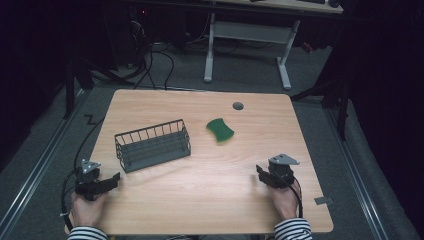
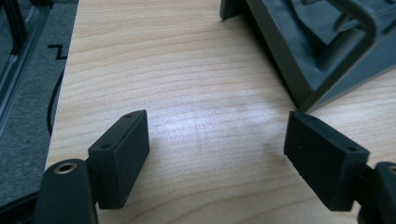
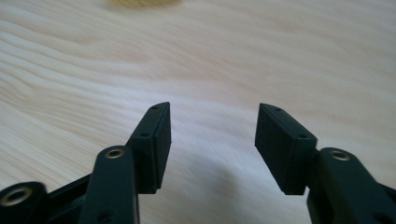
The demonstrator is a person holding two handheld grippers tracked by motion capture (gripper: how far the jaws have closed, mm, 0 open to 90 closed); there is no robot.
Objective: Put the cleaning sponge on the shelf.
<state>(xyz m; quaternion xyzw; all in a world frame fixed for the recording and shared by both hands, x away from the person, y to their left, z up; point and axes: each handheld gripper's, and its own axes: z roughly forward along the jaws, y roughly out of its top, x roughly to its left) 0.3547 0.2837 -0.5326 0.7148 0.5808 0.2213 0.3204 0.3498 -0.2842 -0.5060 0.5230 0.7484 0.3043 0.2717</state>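
Note:
A dark grey wire basket (image 1: 152,145) stands left of centre on the wooden table (image 1: 200,205). To its right lies a green sponge (image 1: 220,130), flat on the wood. My left gripper (image 1: 116,180) rests near the front left corner, just short of the basket's near end. In the left gripper view its jaws (image 2: 217,135) stand open over bare wood, with the basket's corner (image 2: 299,51) ahead to the right. At the front right, my right gripper (image 1: 260,172) points toward the middle. Its jaws (image 3: 212,126) stand open with nothing between them, and a yellowish blur (image 3: 140,2) shows far ahead.
A small grey round cap (image 1: 238,105) sits in the tabletop near the far edge. A grey tab (image 1: 323,200) lies by the front right corner. Beyond the table stand a white desk frame (image 1: 245,35) and floor cables (image 1: 150,65).

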